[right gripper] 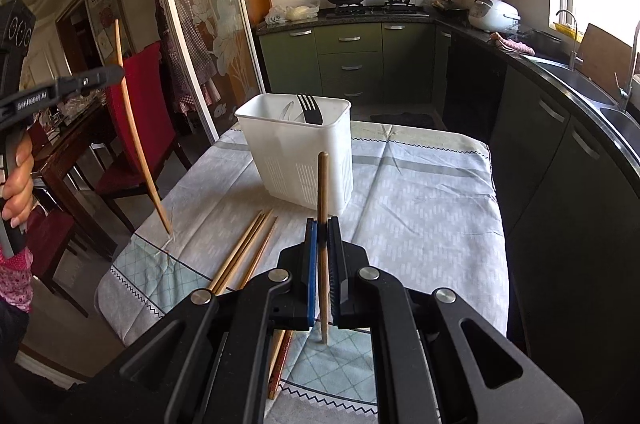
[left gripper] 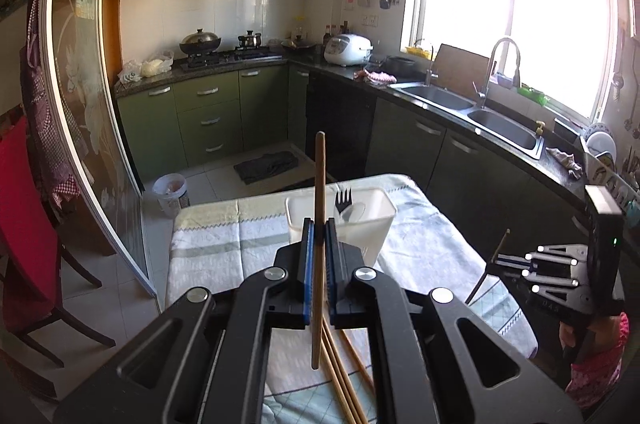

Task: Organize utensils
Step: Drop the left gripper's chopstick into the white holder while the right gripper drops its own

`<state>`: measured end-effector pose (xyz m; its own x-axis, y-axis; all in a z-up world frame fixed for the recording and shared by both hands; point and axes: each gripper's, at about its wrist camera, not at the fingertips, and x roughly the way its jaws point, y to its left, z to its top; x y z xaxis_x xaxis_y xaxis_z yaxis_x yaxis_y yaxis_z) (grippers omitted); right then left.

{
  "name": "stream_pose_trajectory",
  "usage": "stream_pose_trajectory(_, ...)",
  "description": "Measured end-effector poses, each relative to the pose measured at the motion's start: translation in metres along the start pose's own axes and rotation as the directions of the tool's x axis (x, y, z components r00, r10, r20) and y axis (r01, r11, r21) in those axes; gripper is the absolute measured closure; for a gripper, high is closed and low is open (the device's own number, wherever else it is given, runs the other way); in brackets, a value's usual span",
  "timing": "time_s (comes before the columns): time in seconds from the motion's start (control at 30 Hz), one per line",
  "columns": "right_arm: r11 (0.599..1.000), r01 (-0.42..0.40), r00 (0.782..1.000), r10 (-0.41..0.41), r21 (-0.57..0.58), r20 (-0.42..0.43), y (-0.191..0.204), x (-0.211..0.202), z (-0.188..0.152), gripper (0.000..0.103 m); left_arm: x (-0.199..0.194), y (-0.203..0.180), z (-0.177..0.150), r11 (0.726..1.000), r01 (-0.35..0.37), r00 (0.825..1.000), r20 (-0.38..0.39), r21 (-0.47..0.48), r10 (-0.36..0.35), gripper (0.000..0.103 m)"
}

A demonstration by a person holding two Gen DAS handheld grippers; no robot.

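Observation:
My left gripper (left gripper: 319,226) is shut on a wooden chopstick (left gripper: 319,183) that stands upright, above the table and just short of the white utensil holder (left gripper: 376,224). It also shows in the right wrist view (right gripper: 116,73) with its chopstick (right gripper: 136,139). My right gripper (right gripper: 322,224) is shut on another upright chopstick (right gripper: 323,191), in front of the holder (right gripper: 296,159). The holder contains a black fork (right gripper: 309,107) and a clear spoon. Several loose chopsticks (right gripper: 244,252) lie on the tablecloth below my grippers.
The table has a pale patterned cloth (right gripper: 420,191). A red chair (right gripper: 136,127) stands at its left side. Dark kitchen cabinets and a sink (left gripper: 504,127) run along the right. A small bin (left gripper: 171,191) stands on the floor beyond the table.

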<state>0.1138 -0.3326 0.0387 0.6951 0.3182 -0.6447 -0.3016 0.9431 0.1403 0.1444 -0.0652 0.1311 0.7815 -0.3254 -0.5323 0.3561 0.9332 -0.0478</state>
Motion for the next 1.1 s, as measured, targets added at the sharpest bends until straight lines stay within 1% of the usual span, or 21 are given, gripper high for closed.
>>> stream_pose_trajectory(0.1, 1.000, -0.001, 1.000, 0.001, 0.006, -0.001, -0.006, 0.000, 0.001, 0.097, 0.003, -0.003, 0.034, 1.000, 0.005, 0.998, 0.070, -0.016, -0.004, 0.098)
stream_pose_trajectory(0.27, 1.000, -0.007, 1.000, 0.007, 0.023, -0.001, -0.017, 0.003, 0.002, 0.097, 0.026, -0.007, 0.080, 0.999, 0.000, 0.984, 0.176, -0.043, 0.007, 0.098)
stream_pose_trajectory(0.33, 1.000, -0.011, 1.000, 0.011, 0.026, -0.003, -0.018, 0.004, 0.002, 0.097, 0.043, -0.009, 0.089, 0.999, -0.012, 0.980, 0.196, -0.051, 0.021, 0.098)
stream_pose_trajectory(0.4, 1.000, -0.012, 1.000, 0.012, 0.024, -0.004, -0.018, 0.004, 0.003, 0.097, 0.063, -0.010, 0.092, 0.998, -0.026, 0.981, 0.190, -0.053, 0.036, 0.098)
stream_pose_trajectory(0.5, 1.000, -0.014, 1.000, 0.014, 0.016, 0.007, -0.016, 0.001, 0.006, 0.097, 0.096, -0.014, 0.084, 0.998, -0.052, 0.988, 0.143, -0.040, 0.057, 0.098)
stream_pose_trajectory(0.63, 1.000, -0.021, 0.999, 0.021, 0.004, 0.035, -0.014, -0.008, 0.018, 0.097, 0.135, -0.011, 0.059, 0.997, -0.068, 0.996, 0.050, -0.033, 0.069, 0.098)
stream_pose_trajectory(0.77, 1.000, -0.027, 0.998, 0.028, -0.010, 0.064, -0.008, -0.012, 0.039, 0.097, 0.158, -0.002, 0.038, 0.997, -0.065, 0.998, -0.020, -0.044, 0.064, 0.097)
stream_pose_trajectory(0.8, 1.000, -0.025, 0.997, 0.026, -0.015, 0.070, -0.006, -0.012, 0.046, 0.097, 0.161, 0.002, 0.034, 0.997, -0.062, 0.998, -0.031, -0.046, 0.061, 0.096)
stream_pose_trajectory(0.87, 0.999, -0.023, 0.996, 0.025, -0.024, 0.088, -0.002, -0.014, 0.062, 0.097, 0.160, 0.006, 0.029, 0.997, -0.063, 0.997, -0.041, -0.045, 0.061, 0.085)
stream_pose_trajectory(0.9, 0.999, -0.024, 0.995, 0.027, -0.026, 0.100, 0.000, -0.016, 0.072, 0.097, 0.156, 0.007, 0.028, 0.997, -0.059, 0.998, -0.035, -0.048, 0.057, 0.075)
stream_pose_trajectory(0.93, 0.999, -0.024, 0.993, 0.027, -0.027, 0.115, 0.003, -0.018, 0.082, 0.097, 0.151, 0.009, 0.027, 0.997, -0.056, 0.998, -0.023, -0.050, 0.055, 0.070)
stream_pose_trajectory(1.07, 0.999, -0.033, 0.981, 0.035, -0.015, 0.191, 0.007, -0.028, 0.127, 0.097, 0.123, 0.016, 0.024, 0.998, -0.035, 0.999, 0.007, -0.056, 0.036, 0.069)
stream_pose_trajectory(1.1, 0.999, -0.031, 0.977, 0.032, -0.011, 0.211, 0.008, -0.029, 0.138, 0.097, 0.115, 0.019, 0.022, 0.998, -0.030, 0.999, 0.012, -0.061, 0.031, 0.067)
